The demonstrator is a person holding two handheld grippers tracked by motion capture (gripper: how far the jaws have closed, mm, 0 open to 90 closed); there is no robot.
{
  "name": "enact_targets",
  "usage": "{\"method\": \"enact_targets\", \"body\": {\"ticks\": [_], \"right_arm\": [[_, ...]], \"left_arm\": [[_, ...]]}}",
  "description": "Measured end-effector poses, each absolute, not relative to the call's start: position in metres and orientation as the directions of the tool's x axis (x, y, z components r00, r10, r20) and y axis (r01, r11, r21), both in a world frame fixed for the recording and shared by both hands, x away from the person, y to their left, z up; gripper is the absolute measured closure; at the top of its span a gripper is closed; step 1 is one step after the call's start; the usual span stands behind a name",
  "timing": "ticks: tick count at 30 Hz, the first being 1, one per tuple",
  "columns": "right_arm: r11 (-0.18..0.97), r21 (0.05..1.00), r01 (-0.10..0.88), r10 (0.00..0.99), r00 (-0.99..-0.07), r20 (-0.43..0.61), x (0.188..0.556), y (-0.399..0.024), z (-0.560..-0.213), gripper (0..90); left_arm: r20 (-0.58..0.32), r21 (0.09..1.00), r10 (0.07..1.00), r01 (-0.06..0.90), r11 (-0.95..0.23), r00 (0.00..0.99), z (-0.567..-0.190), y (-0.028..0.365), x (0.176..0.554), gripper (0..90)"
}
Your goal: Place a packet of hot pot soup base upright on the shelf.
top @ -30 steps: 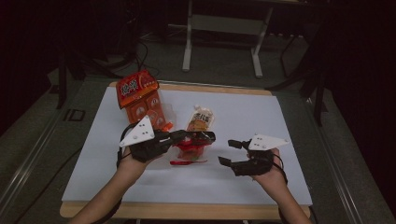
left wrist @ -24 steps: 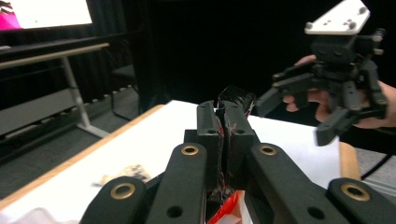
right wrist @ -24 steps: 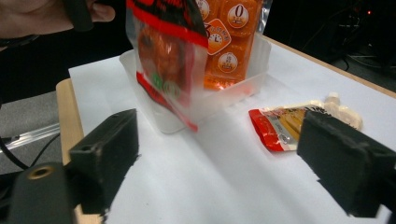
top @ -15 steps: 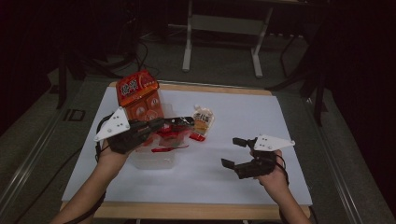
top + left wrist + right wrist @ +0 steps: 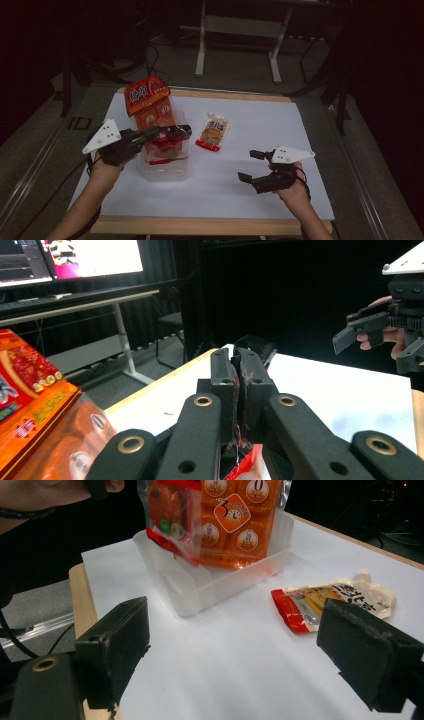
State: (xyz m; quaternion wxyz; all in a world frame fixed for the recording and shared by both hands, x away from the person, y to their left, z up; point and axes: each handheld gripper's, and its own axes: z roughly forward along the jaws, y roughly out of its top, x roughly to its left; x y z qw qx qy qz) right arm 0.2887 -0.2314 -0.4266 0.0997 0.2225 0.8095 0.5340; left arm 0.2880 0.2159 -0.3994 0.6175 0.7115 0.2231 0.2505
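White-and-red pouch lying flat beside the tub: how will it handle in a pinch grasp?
The pouch is likely floppy: thin film, lying flat, so it may sag from one edge. Its glossy surface looks slippery. It probably won't roll. The open right tongs are nearest.

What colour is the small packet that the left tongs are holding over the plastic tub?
Red, with a clear window; the small packet shows best in the right gripper view.
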Motion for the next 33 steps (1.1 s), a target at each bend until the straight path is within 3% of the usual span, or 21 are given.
{"method": "enact_targets", "body": {"ticks": [20, 33], "right_arm": [[0.321, 0.901, 0.291, 0.470, -0.875, 0.115, 0.292, -0.235, -0.435, 13.9], [0.310, 0.901, 0.304, 0.471, -0.872, 0.132, 0.294, -0.237, -0.436, 14.2]], "left_arm": [[0.084, 0.991, 0.630, 0.000, -0.131, 0.772, -0.424, 0.238, 0.302, 87.5], [0.038, 0.996, 0.595, 0.015, -0.084, 0.803, -0.432, 0.240, 0.303, 87.4]]}}
